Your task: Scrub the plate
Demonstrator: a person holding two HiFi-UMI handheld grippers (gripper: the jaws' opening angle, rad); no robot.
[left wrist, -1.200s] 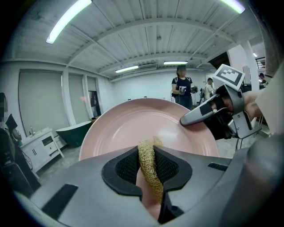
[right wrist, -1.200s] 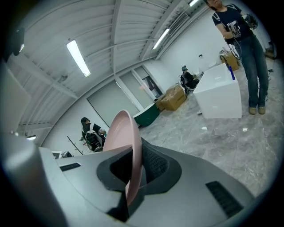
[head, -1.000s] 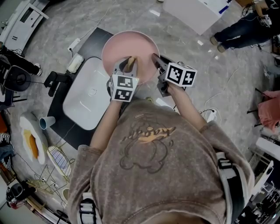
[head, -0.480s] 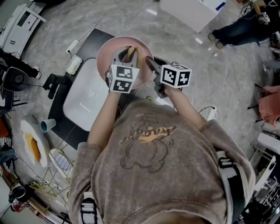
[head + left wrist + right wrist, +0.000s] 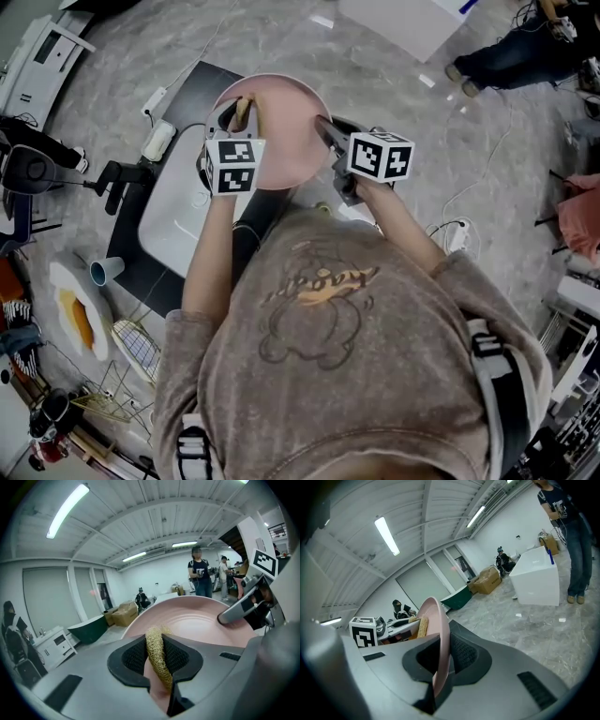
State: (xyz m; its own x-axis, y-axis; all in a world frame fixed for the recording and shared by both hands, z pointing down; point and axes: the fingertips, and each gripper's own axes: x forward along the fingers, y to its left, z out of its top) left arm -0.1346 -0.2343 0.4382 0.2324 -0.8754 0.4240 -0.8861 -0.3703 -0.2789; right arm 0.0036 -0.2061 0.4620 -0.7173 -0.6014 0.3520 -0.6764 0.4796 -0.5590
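The right tongs (image 5: 442, 662) are clamped narrow on the rim of the pink plate (image 5: 286, 131), which they hold in the air over the near edge of the white sink (image 5: 173, 220) and the dark surface (image 5: 127, 246). From those tongs the plate reaches out towards the left. Seen along them it is edge-on, with the rim rising steeply. Its hollow, ringed face is turned up towards the person. The left tongs (image 5: 158, 663) pinch a yellowish loofah pad (image 5: 154, 644). The pad stands on edge, with its long axis running out along the tongs. Its tip is at the plate's left side, near the rim.
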